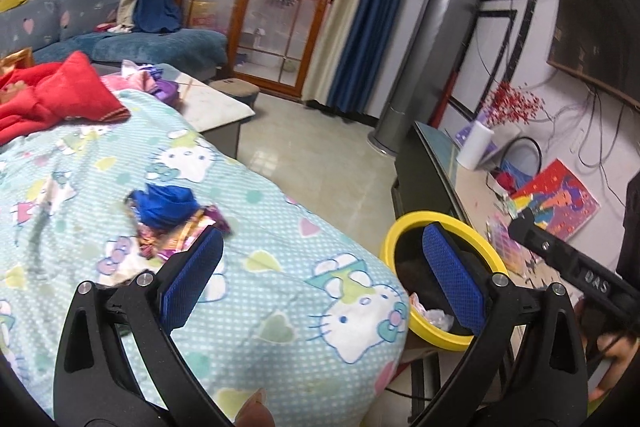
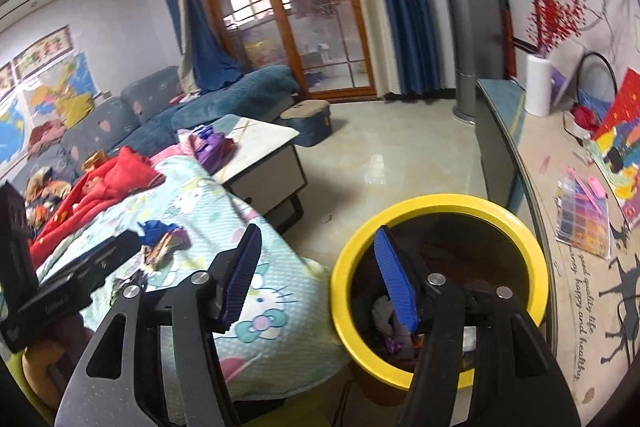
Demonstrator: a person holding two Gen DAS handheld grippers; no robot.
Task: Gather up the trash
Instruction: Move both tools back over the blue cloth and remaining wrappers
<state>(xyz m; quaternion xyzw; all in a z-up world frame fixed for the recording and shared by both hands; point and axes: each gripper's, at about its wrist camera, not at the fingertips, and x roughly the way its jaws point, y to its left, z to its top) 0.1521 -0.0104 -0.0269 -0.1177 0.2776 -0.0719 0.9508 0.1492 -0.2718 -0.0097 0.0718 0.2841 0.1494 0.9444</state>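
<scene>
A pile of crumpled wrappers [image 1: 168, 223], blue, purple and gold, lies on the Hello Kitty blanket [image 1: 280, 315]; it also shows in the right wrist view [image 2: 162, 241]. My left gripper [image 1: 324, 247] is open and empty, its left finger just right of the pile. A yellow-rimmed bin [image 2: 436, 287] with trash inside [image 2: 390, 323] stands beside the blanket's edge; the left wrist view shows it too [image 1: 440, 335]. My right gripper [image 2: 318, 255] is open and empty, its right finger over the bin's mouth.
A red garment [image 1: 60, 95] lies at the blanket's far end. A coffee table [image 2: 260, 151], a blue sofa [image 2: 224, 99] and a small stool [image 2: 308, 119] stand beyond. A long cabinet [image 2: 532, 187] with papers, a white roll and bead trays runs on the right.
</scene>
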